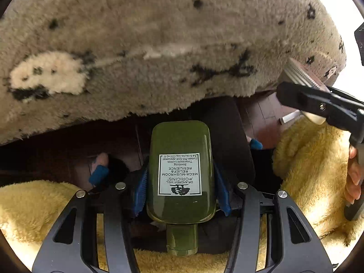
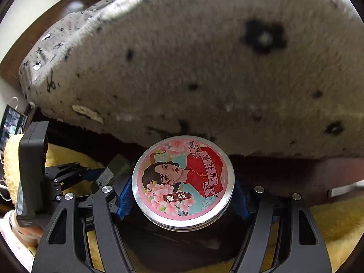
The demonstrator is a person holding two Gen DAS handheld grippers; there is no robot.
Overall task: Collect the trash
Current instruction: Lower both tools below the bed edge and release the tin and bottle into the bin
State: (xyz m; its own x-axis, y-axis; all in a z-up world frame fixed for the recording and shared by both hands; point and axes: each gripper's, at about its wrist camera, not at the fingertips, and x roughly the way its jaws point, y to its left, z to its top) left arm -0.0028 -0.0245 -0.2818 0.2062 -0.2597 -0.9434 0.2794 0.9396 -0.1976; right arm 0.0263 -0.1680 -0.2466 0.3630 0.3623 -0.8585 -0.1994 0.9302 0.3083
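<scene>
Olive bottle: glossy green lotion bottle [image 1: 180, 173] sits between my left gripper [image 1: 180, 195] pads, cap toward the camera, label facing up.
Left tool: clenched on the bottle's flat sides, blue pads [image 1: 141, 191] pressed at mid-body.
Bottle handling: I judge it stiff, smooth and slippery; the broad flat flanks are the right hold, not the narrow cap.
Painted tin: round metal tin [image 2: 183, 183] with a pink floral lid rides in my right gripper [image 2: 183, 195].
Right tool: closed around the tin's rim, pads on opposite edges.
Tin handling: rigid and probably light; the curved wall gives little contact, so I'd keep it level.
Surroundings: both held above a yellow fleece [image 1: 314, 159], just below a grey speckled rug [image 1: 159, 45].
Drop spot: no bin visible; cannot tell where.
</scene>
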